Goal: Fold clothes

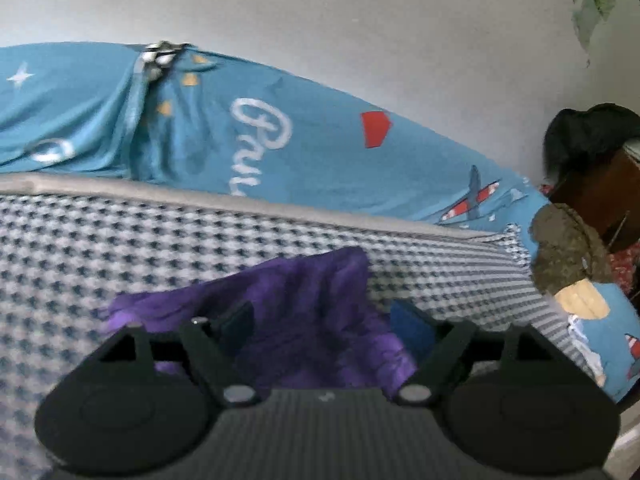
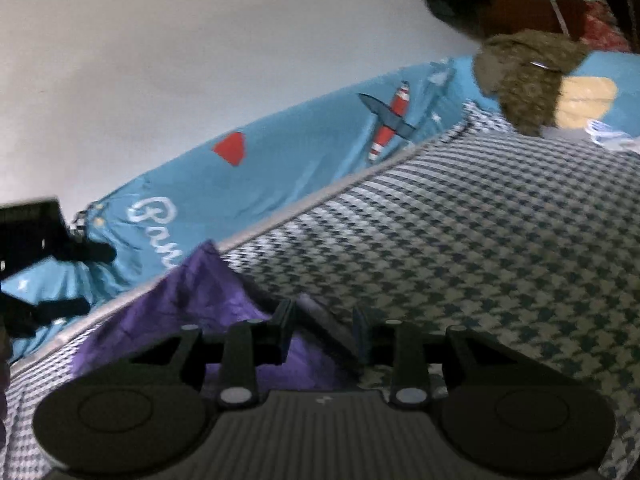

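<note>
A purple garment (image 1: 304,312) lies crumpled on the houndstooth bed cover (image 1: 120,248). In the left wrist view my left gripper (image 1: 326,324) hovers over it, open, with its fingers wide apart and the cloth beneath them. In the right wrist view my right gripper (image 2: 324,326) has its fingers drawn close on a folded edge of the purple garment (image 2: 192,300), which runs between them. One corner of the cloth stands up in a peak. My left gripper (image 2: 88,280) also shows at the left edge of that view, with its fingers apart.
A blue sheet (image 1: 320,152) printed with aeroplanes and white lettering hangs along the far side of the bed against a white wall (image 1: 320,20). A brown furry item (image 1: 568,256) and dark wooden furniture (image 1: 608,200) stand at the bed's right end.
</note>
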A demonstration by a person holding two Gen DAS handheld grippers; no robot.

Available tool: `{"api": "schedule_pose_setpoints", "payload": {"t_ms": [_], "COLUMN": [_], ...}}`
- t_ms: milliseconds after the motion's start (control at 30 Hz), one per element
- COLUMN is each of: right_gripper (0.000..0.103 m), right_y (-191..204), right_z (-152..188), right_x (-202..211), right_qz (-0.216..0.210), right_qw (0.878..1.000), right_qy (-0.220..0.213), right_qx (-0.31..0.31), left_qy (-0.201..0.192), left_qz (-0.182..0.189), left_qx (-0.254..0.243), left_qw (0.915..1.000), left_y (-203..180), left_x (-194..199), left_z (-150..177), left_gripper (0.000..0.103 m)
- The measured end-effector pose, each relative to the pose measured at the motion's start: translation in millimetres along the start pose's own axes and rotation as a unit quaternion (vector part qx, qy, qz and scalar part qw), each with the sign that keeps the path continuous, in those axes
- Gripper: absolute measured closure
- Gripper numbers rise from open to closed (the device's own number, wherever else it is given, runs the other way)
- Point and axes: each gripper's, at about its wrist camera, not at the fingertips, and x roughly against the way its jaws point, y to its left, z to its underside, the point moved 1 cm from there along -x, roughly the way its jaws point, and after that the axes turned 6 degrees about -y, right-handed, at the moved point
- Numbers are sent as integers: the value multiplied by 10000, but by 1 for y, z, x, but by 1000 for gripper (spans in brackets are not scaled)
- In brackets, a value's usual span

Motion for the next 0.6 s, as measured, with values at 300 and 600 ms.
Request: {"api": "schedule_pose_setpoints", "payload": {"t_ms": [300, 600], "right_gripper": [70, 69], "right_y": [20, 36], "right_z": [0, -7], "right_x": [-5, -21], "right_qz": [-620, -1323], "right_qw": [9972, 9864], "right_qy": [292, 686], "right_qx": [288, 696], "left_qy": [301, 639], "left_qz": [-427, -434], "left_qx": [47, 161], "left_qw": [9986, 9969], "left_y": [54, 94], "left_x": [46, 70], "left_z": [37, 68], "left_gripper": [18, 15]}}
